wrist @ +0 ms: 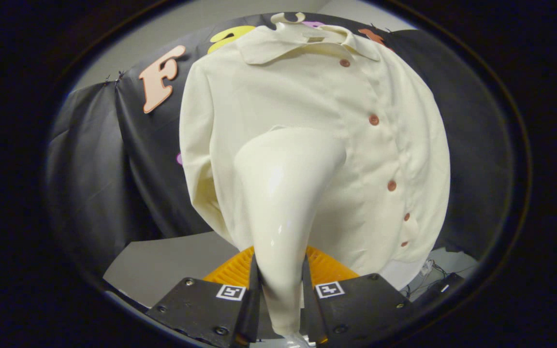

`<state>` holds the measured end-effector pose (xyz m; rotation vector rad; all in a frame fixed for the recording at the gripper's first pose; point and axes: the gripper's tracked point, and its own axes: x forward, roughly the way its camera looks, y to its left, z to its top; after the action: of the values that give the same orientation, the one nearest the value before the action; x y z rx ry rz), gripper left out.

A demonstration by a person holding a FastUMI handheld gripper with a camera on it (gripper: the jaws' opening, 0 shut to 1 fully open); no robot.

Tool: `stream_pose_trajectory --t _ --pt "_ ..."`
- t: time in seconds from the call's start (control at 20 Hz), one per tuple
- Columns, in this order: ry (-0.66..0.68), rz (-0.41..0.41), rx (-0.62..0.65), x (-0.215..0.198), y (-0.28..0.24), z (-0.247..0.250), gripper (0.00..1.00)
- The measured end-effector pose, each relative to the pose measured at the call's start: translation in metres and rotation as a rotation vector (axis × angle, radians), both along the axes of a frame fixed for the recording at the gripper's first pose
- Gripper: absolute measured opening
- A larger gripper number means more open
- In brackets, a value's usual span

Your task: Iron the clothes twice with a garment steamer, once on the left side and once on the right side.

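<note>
Gripper (281, 295) fingers clamp both sides of your garment steamer (283, 193), its handle squeezed between them. Beyond the fingers, its wide head presses flat on the cream shirt (356, 159), left of the button row (374, 119). The shirt hangs on a hanger (319, 34); an orange basket (327, 268) sits below the steamer.

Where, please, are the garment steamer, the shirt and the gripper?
garment steamer (285, 193): gripper view, glossy neck below its head.
shirt (259, 92): gripper view, chest panel beside the buttons.
gripper (281, 290): gripper view, fingers shut on the steamer's handle.

No readable text or labels.
</note>
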<state>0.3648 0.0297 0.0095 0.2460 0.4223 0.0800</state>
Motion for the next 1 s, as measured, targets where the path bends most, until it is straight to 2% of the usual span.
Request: stream_pose_trajectory --t 1.0 --pt "0.279 0.063 0.014 -0.056 0.007 -0.163 0.39"
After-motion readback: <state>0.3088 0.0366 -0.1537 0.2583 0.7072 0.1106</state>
